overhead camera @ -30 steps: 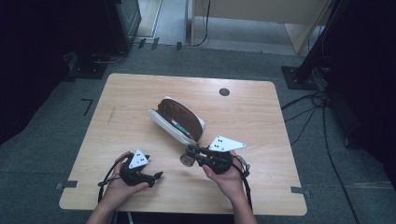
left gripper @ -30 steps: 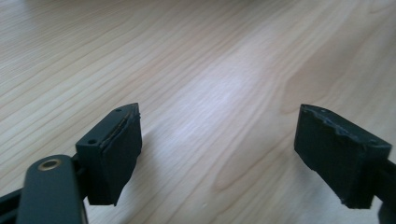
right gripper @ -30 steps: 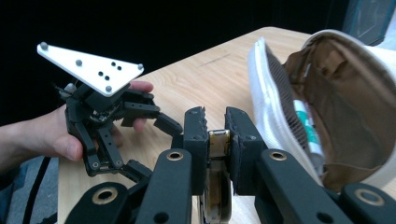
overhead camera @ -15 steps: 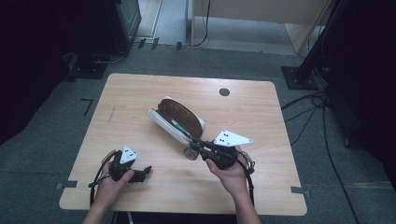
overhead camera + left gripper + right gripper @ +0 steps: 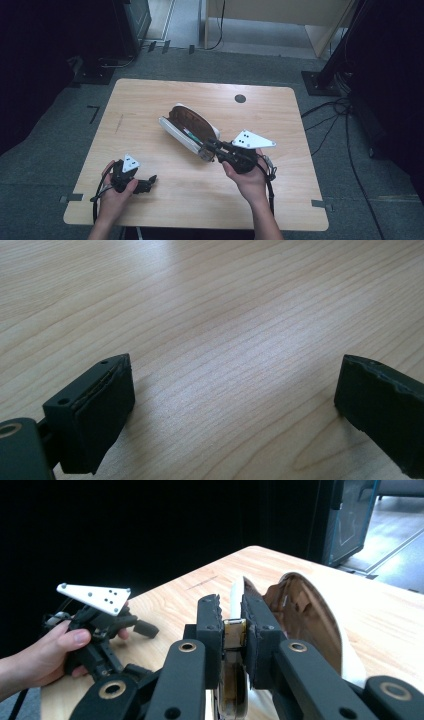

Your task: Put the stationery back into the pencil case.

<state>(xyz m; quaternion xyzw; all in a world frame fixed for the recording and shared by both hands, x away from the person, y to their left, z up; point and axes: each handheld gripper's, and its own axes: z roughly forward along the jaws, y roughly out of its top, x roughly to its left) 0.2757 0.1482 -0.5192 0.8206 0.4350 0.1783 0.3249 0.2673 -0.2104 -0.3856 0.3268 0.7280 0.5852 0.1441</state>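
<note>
Since the earlier frames the left tool (image 5: 150, 179) has drawn back toward the near left corner of the counter (image 5: 150, 100), away from the case, while the right tool (image 5: 209, 145) has stayed at the near end of the case with little shift. The case (image 5: 187, 125) is a long pouch, white outside with a dark brown lining, lying slantwise near the middle of the counter with its mouth spread open and facing up. Inside, against the brown lining, a slim reddish and greenish thing like a pen (image 5: 191, 133) lies along the near wall; what else it holds is too dark to tell. In the right gripper view the right tool (image 5: 231, 611) has its jaws closed on a small brass-coloured metal piece (image 5: 234, 632) at the end of the case (image 5: 305, 610), which looks like the zipper pull, with the white edge standing up just behind the jaws. The left tool (image 5: 232, 390) has its jaws spread wide apart and holds nothing, its pads low over bare wood of the counter (image 5: 225, 305). The left hand (image 5: 116, 192) and the right hand (image 5: 250, 179) grip the handles, well apart from each other.
</note>
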